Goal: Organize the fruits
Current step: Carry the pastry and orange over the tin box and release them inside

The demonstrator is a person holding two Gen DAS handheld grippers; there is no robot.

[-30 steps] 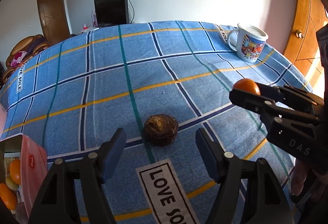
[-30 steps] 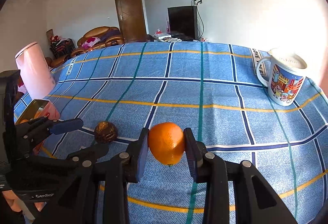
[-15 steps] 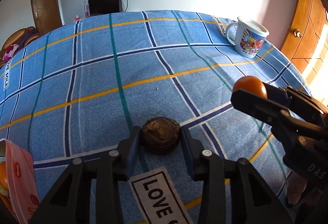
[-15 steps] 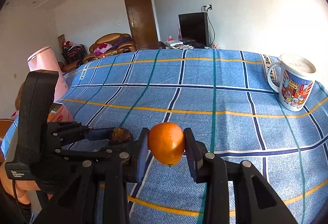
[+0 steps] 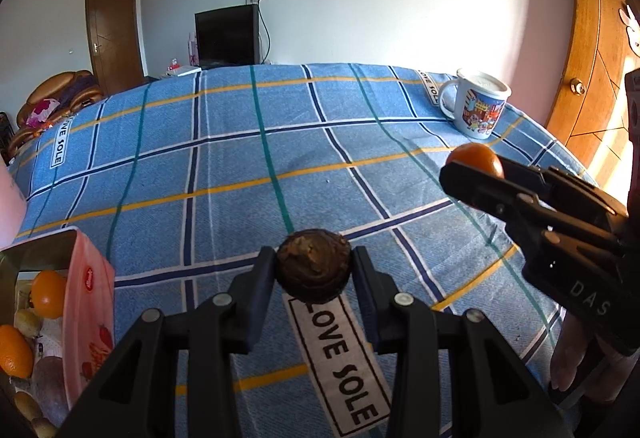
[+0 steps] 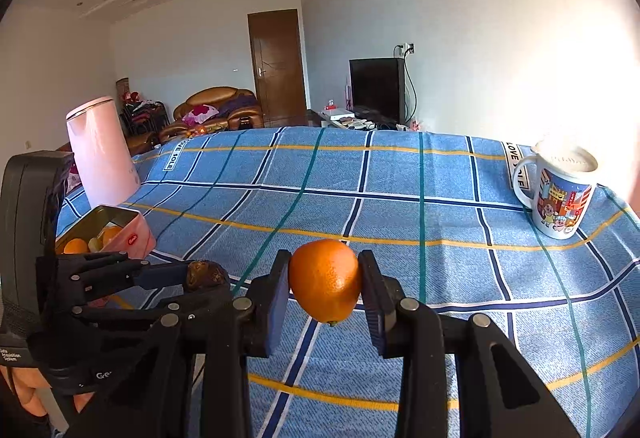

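Note:
My left gripper [image 5: 313,270] is shut on a dark brown wrinkled fruit [image 5: 313,265] and holds it above the blue checked tablecloth [image 5: 240,165]. My right gripper [image 6: 325,284] is shut on an orange [image 6: 325,280], also lifted above the cloth. In the left wrist view the right gripper [image 5: 472,173] shows at the right with the orange [image 5: 475,157]. In the right wrist view the left gripper [image 6: 200,276] shows at the lower left with the brown fruit [image 6: 206,273]. A pink tin box [image 5: 86,302] at the left holds oranges and other fruit.
A printed mug [image 6: 562,193] stands at the cloth's far right, also in the left wrist view [image 5: 478,107]. A pink kettle [image 6: 100,151] stands behind the tin box [image 6: 120,234] at the left edge. Beyond are a TV, a sofa and a door.
My left gripper closed on the brown fruit and lifted it off the cloth. My right gripper rose a little with the orange still in it.

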